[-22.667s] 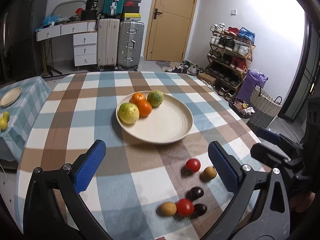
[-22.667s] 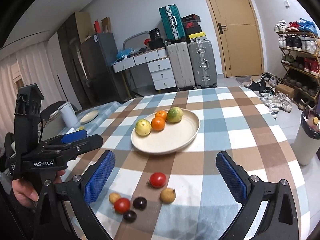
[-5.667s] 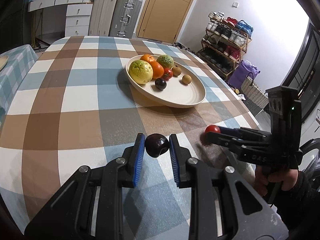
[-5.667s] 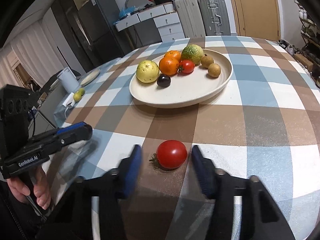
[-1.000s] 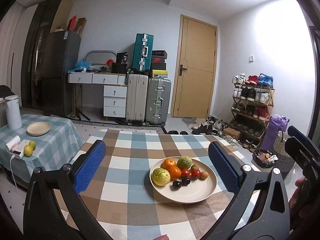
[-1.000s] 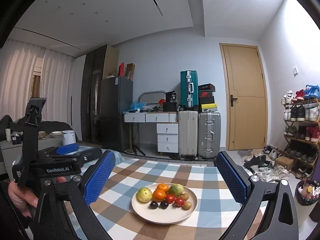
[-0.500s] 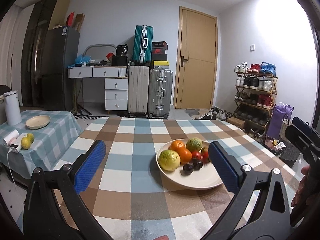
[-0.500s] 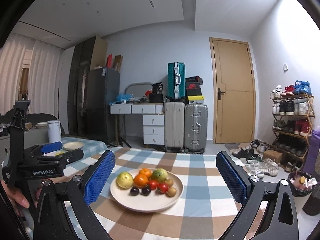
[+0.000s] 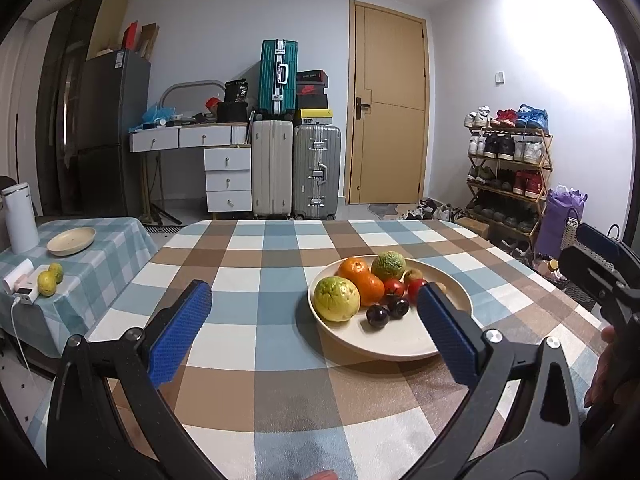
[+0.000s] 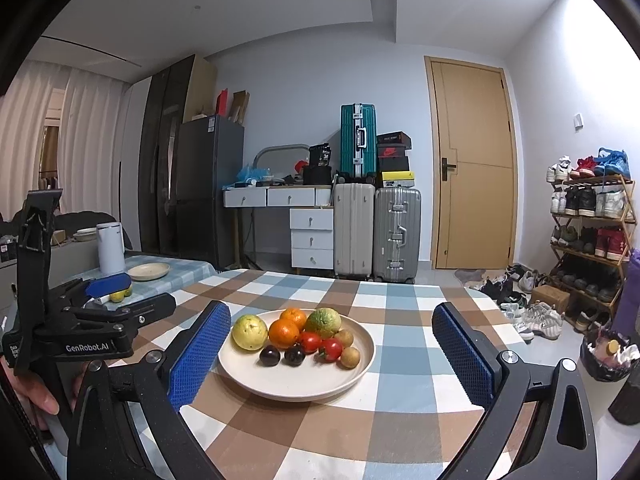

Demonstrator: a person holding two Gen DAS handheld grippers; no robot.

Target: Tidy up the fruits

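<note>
A cream plate (image 9: 404,346) (image 10: 296,384) sits on the checked table (image 9: 256,320) and holds all the fruit: a yellow-green guava (image 9: 337,304) (image 10: 249,332), two oranges (image 9: 368,289) (image 10: 284,333), a green fruit (image 9: 388,266) (image 10: 323,323), two red tomatoes (image 10: 320,345), two dark plums (image 9: 378,316) (image 10: 270,356) and brown longans (image 10: 350,357). My left gripper (image 9: 314,326) is open and empty, held above the table in front of the plate. My right gripper (image 10: 332,350) is open and empty, further back, with the plate between its fingers in view.
A side table (image 9: 80,248) at the left carries a small plate, two lemons (image 9: 50,280) and a white kettle (image 9: 19,218). Suitcases (image 9: 296,168), drawers, a door and a shoe rack (image 9: 508,172) stand behind. A bin (image 10: 608,356) stands at the right.
Both grippers have lowered and tilted toward the table, so the plate looks nearer. Both stay open and empty. The fruit has not moved.
</note>
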